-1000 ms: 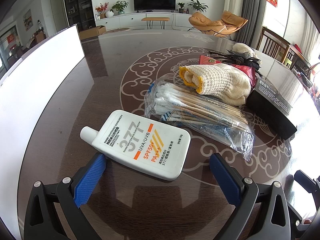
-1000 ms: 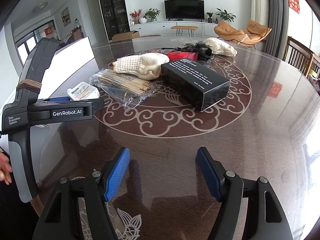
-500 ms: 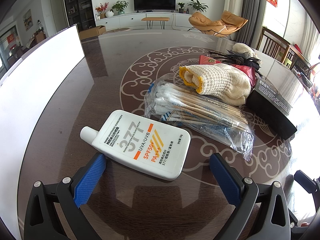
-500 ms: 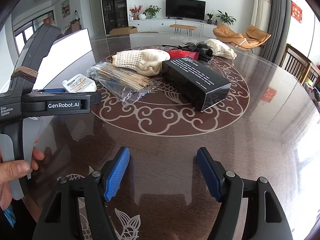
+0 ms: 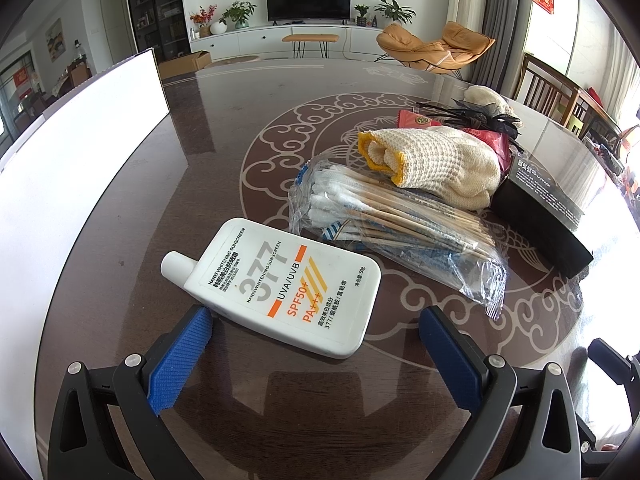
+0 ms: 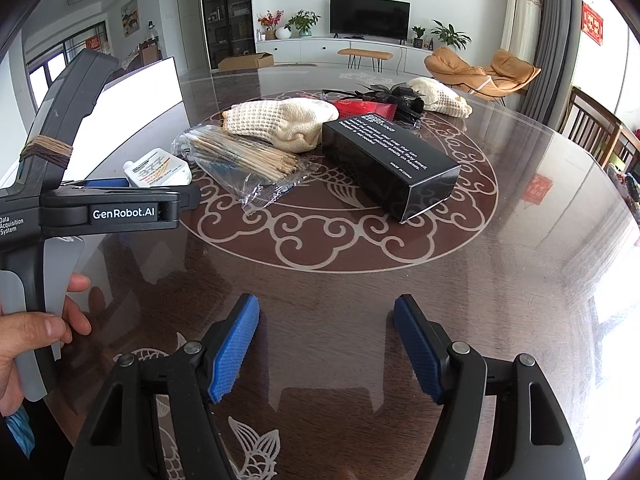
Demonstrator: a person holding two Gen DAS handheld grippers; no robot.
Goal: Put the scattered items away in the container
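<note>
1. L gripper (image 5: 314, 344): jaws wide apart, nothing pinched. Blue pads sit low over the table (image 5: 208, 152), angled down at the sunscreen bottle (image 5: 286, 284).
2. Sunscreen bottle: white, flat, lying label-up w/ cap toward the left; its near edge falls between the L pads but neither pad touches it. In the R wrist view it shows small at (image 6: 158, 168), just behind the L gripper's body.
3. R gripper (image 6: 326, 354): jaws apart too, empty; only bare table w/ scroll pattern between the pads. It's well apart from the items.
4. Hand (image 6: 28, 344) holds the L gripper's grey handle at the left edge of the R view.
5. Bag of cotton swabs (image 5: 396, 224): clear plastic, wooden sticks, lying just right of the bottle; close, can't tell if touching.
6. Knit glove (image 5: 436, 166): cream w/ yellow cuff, resting on the far end of the swab bag.
7. Black box (image 6: 386, 164): white lettering, on its side right of the glove, touching or nearly so.
8. Behind them: red packet (image 6: 364, 108), black hair clip-type thing (image 6: 396, 94), second knit glove (image 6: 438, 96), all bunched together.
9. White container (image 5: 68, 152): only its tall white wall shows, standing on the table's left side, well apart from the pile. Inside not visible.
</note>
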